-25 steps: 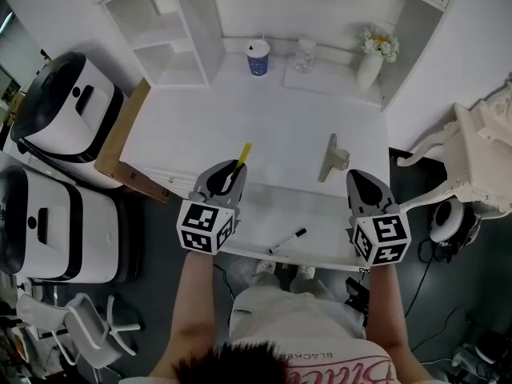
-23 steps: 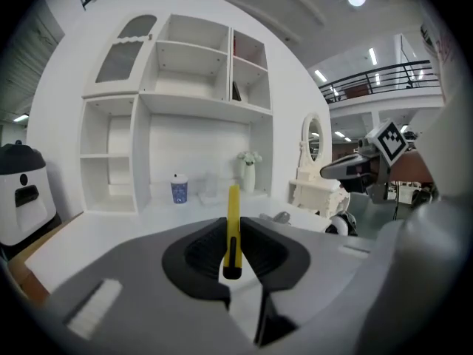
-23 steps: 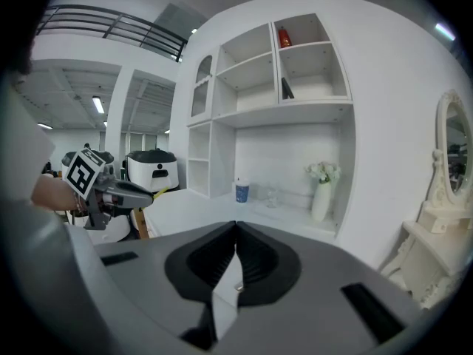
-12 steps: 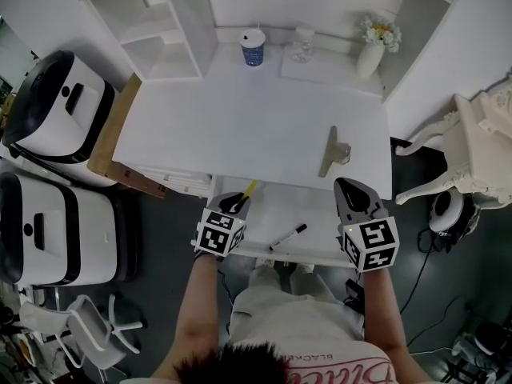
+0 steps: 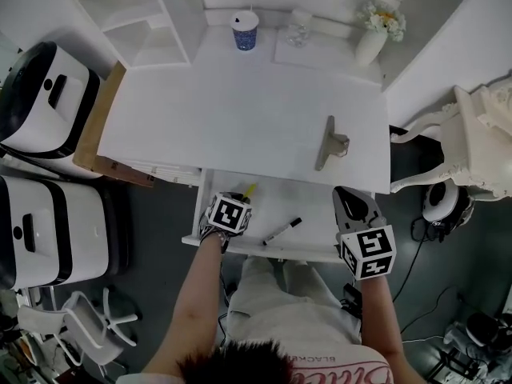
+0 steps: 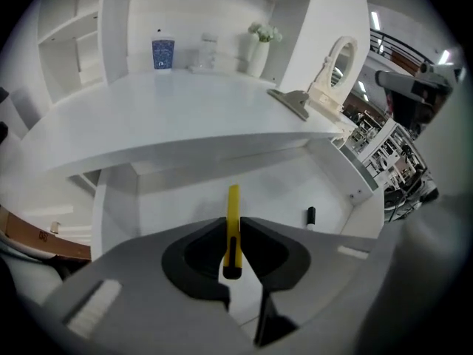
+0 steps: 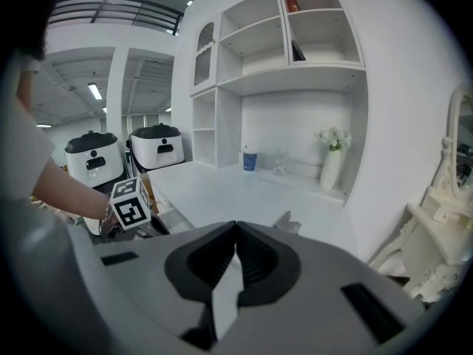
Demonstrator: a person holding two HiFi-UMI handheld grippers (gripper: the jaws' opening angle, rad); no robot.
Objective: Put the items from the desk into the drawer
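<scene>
Currently the left gripper (image 5: pixel 239 199) pinches a slim yellow plastic tool with a black rear end (image 6: pixel 233 228). The grip sits close to that rear end, so the long front part projects ahead of the jaws and can be laid flat. The tool's tip is inside the open white pull-out drawer (image 5: pixel 198 214), at its left rear, just below the front edge of the white desk top (image 5: pixel 240 110). Contact with the drawer floor cannot be confirmed.

A black marker pen (image 5: pixel 282 230) lies in the drawer near the front rail, apart from the yellow tool. The right gripper (image 5: pixel 352 202) hovers over the drawer's right end, jaws pressed together and empty. A grey-tan metal clip (image 5: pixel 328 144) lies on the desk near its front edge.

Clearance, as judged:
- The drawer floor around the tip is bare.
- The overhanging desk edge limits lift at the rear, so release should be low.
</scene>
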